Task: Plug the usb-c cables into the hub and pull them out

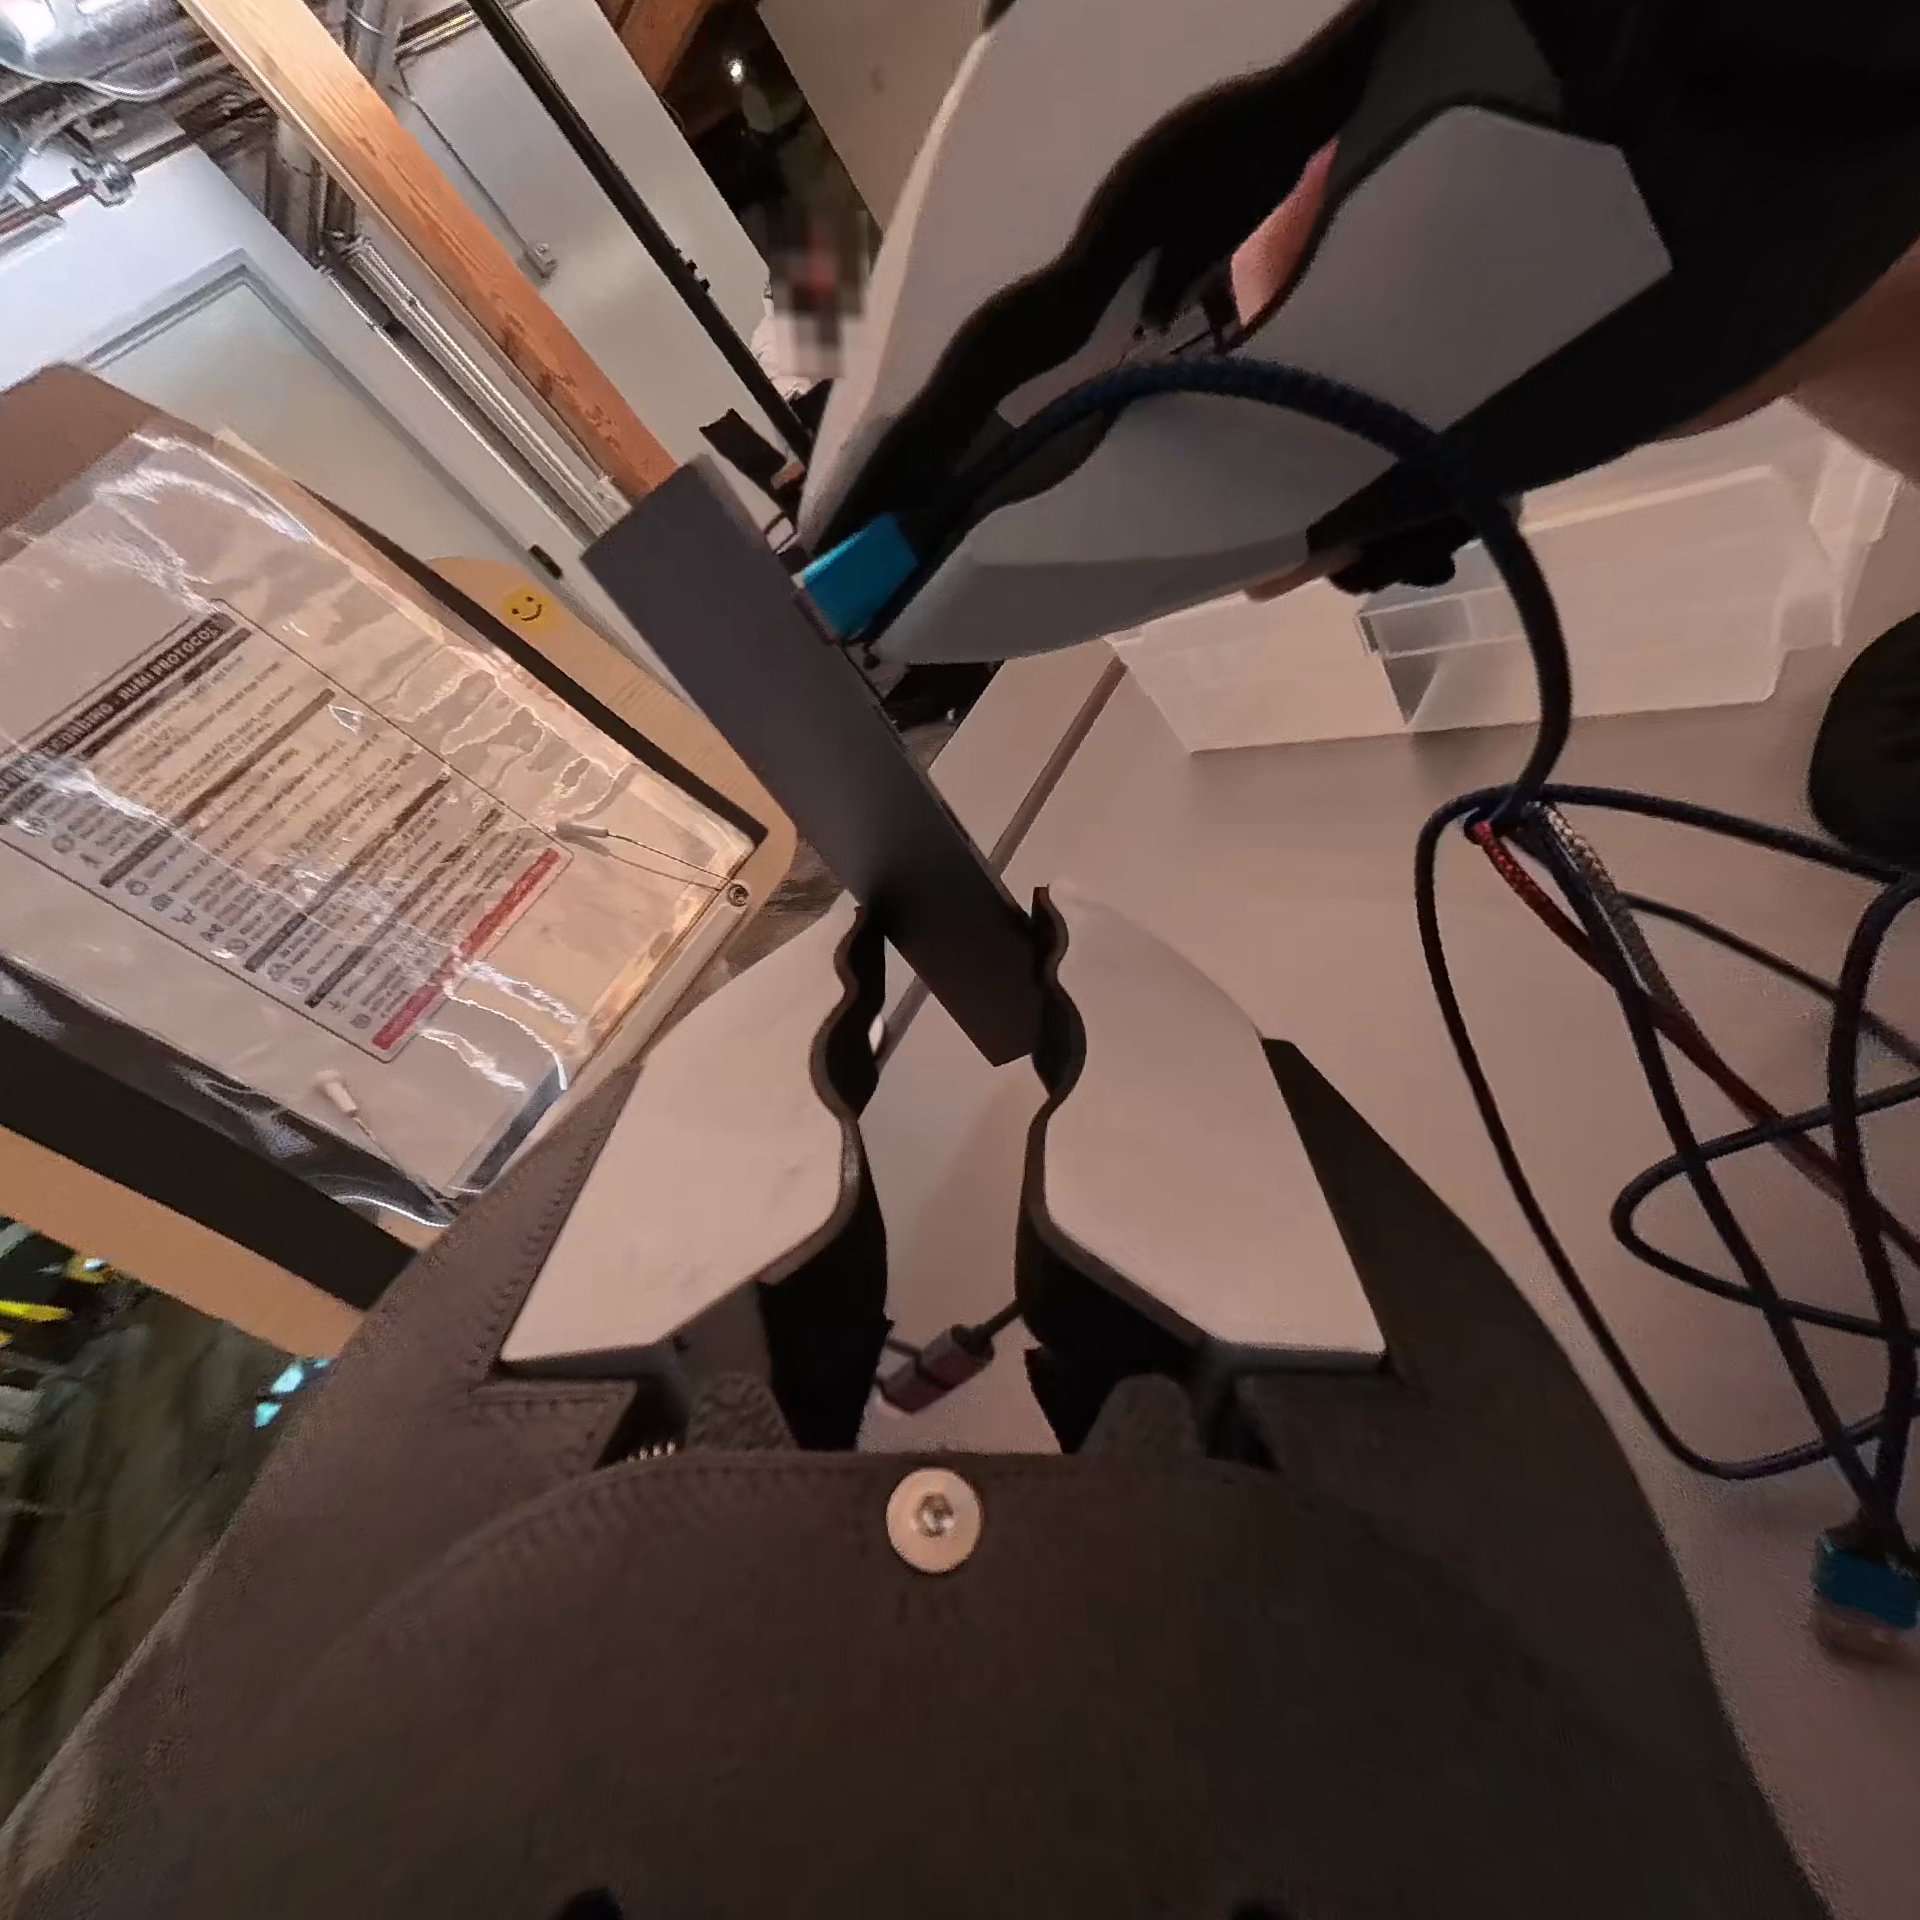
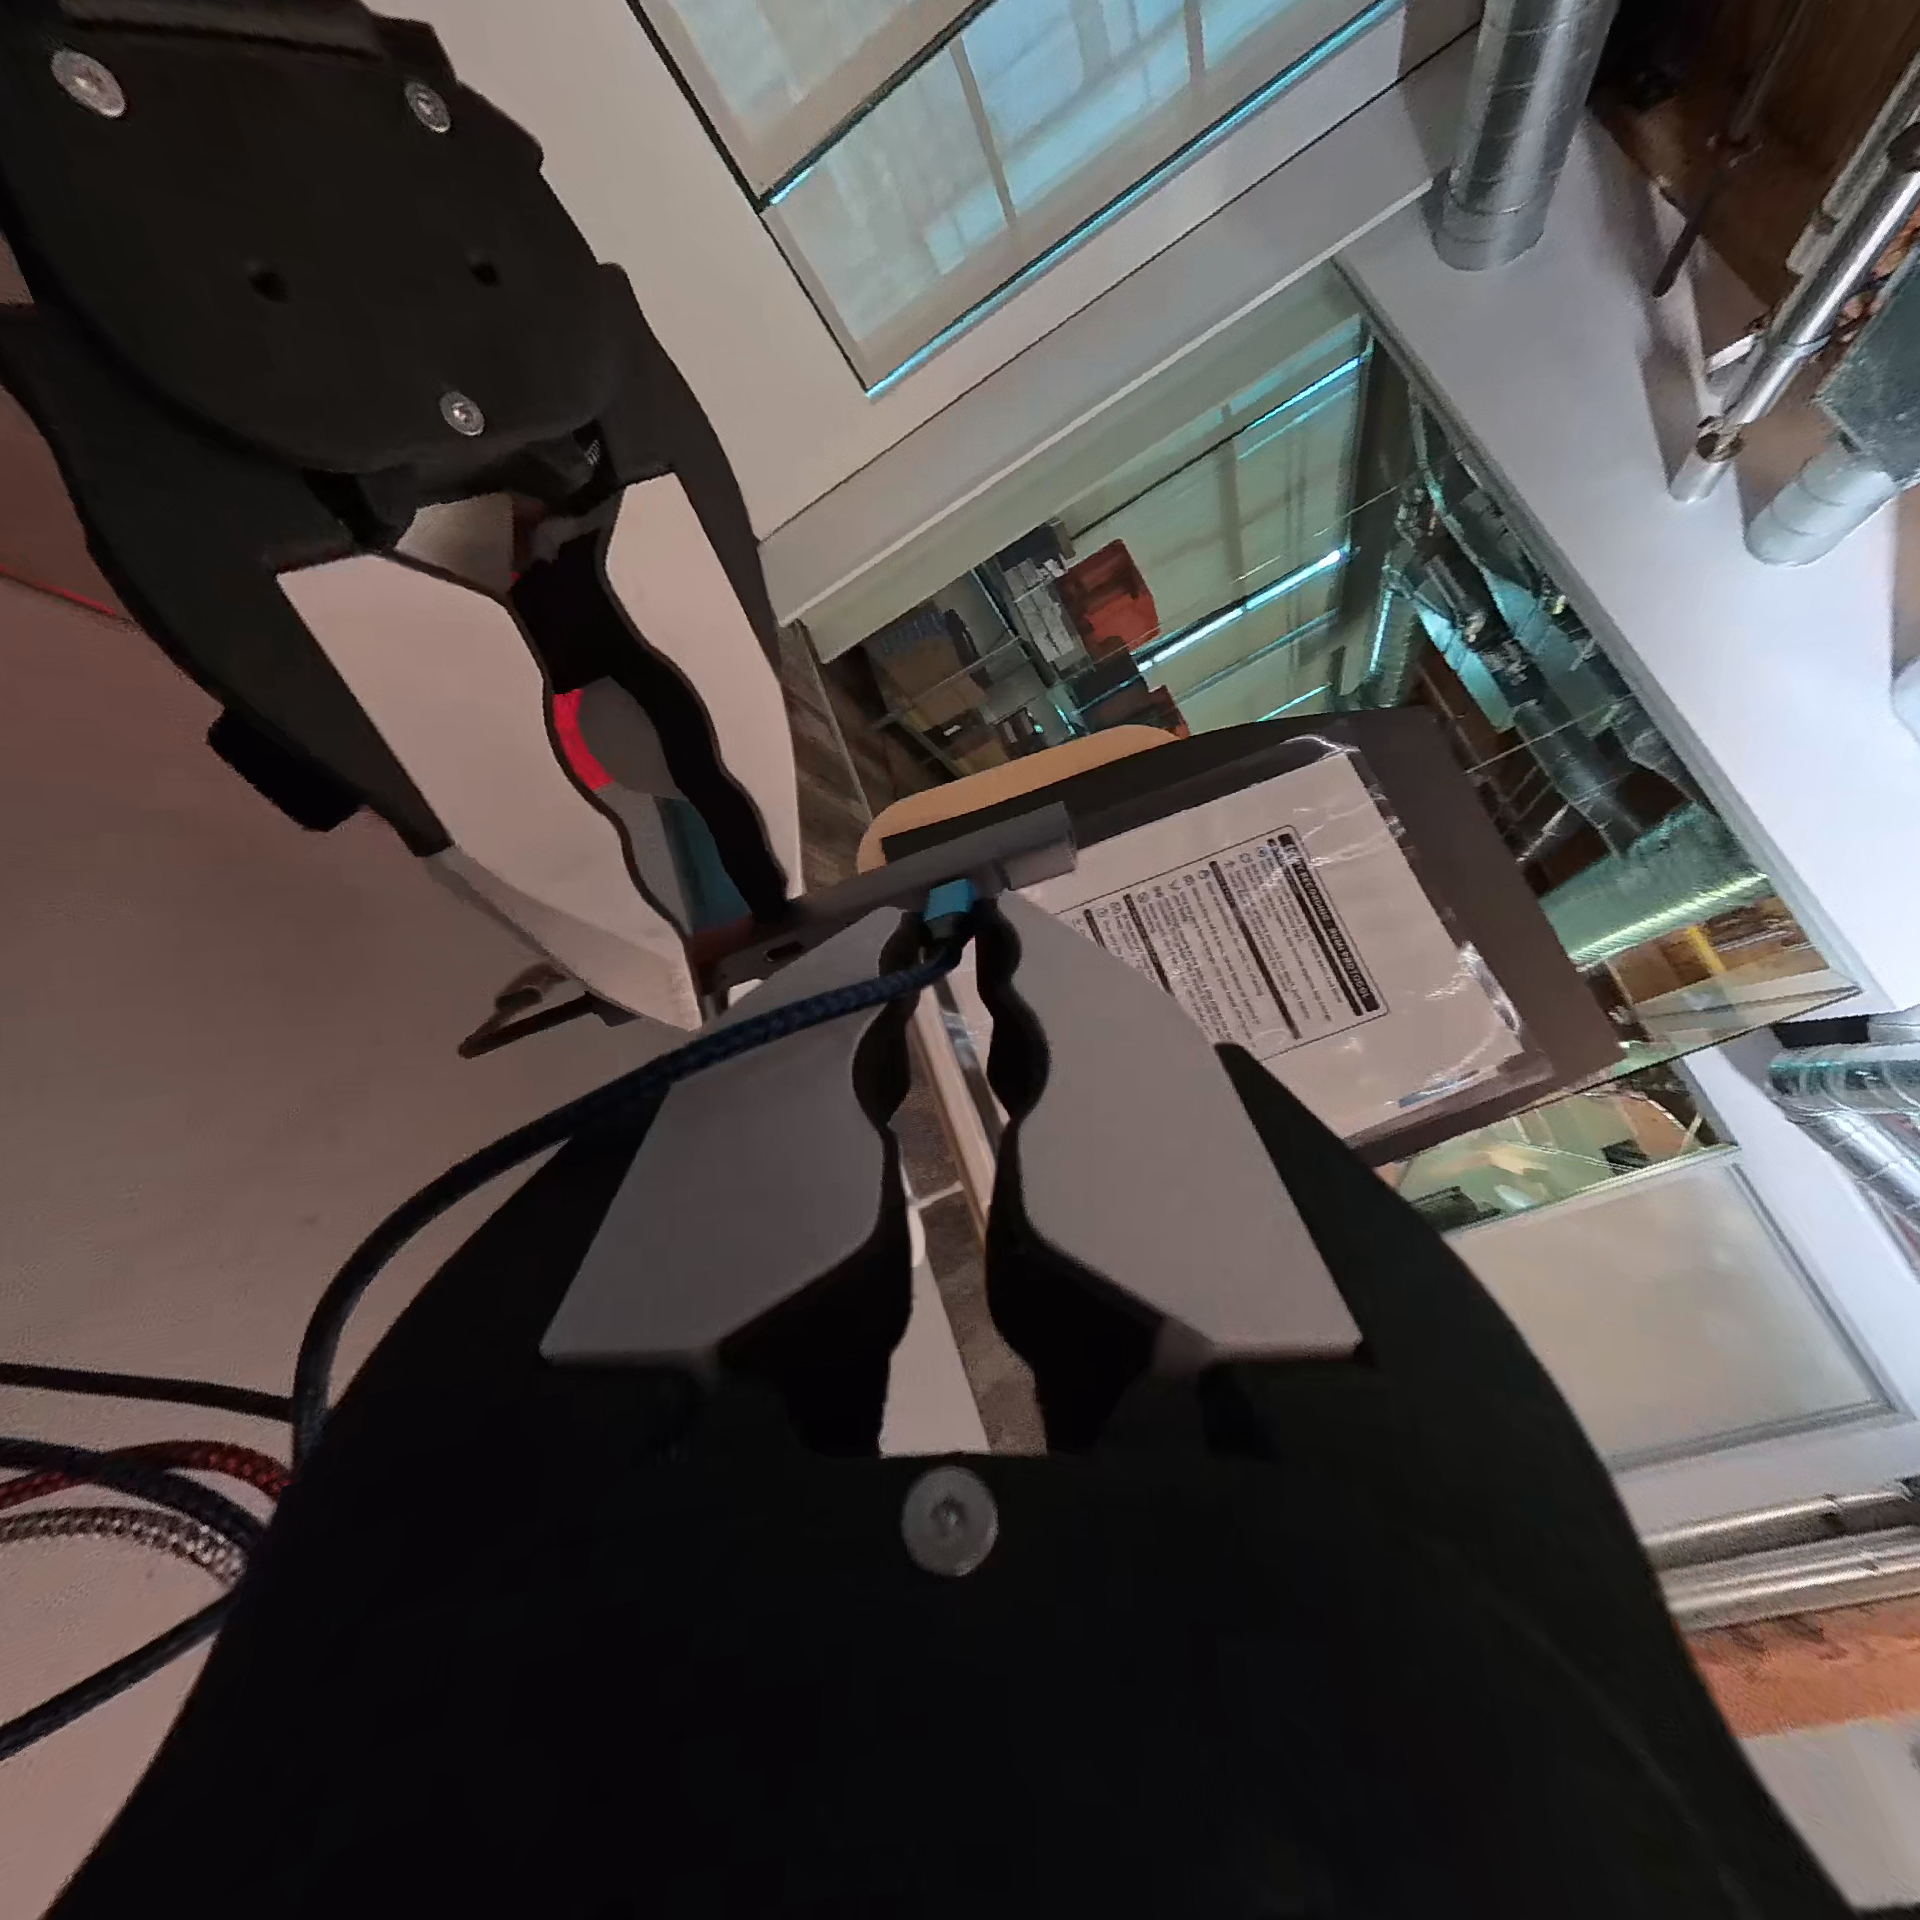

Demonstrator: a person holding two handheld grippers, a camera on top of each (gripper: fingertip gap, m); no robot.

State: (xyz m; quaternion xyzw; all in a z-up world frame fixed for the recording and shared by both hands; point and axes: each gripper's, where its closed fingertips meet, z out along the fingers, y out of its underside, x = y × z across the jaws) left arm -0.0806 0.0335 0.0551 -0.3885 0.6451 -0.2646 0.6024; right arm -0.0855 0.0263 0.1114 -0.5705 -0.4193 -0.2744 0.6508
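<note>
My left gripper point(image 1: 951, 961) is shut on the lower end of a dark grey hub point(image 1: 790, 727) and holds it above the white table point(image 1: 1299, 935). My right gripper point(image 2: 951, 920) is shut on a light-blue USB-C plug point(image 2: 951, 896), whose tip meets the side of the hub point(image 2: 997, 844). How deep the plug sits is hidden. Its dark blue braided cable point(image 2: 623, 1070) trails back to the left. In the left wrist view the right gripper point(image 1: 894, 582) comes in from the upper right with the blue plug point(image 1: 862, 569). The left gripper point(image 2: 727, 925) shows at the upper left of the right wrist view.
A bundle of braided cables point(image 1: 1662, 1039), blue, red and grey, loops on the table at the right, with a loose blue plug point(image 1: 1865, 1579). Another connector point(image 1: 930, 1371) lies under my left fingers. A plastic-covered printed sheet on a board point(image 1: 312, 831) stands at the left. A clear bin point(image 1: 1455, 644) sits behind. About 5 cm separates my left fingertips from my right.
</note>
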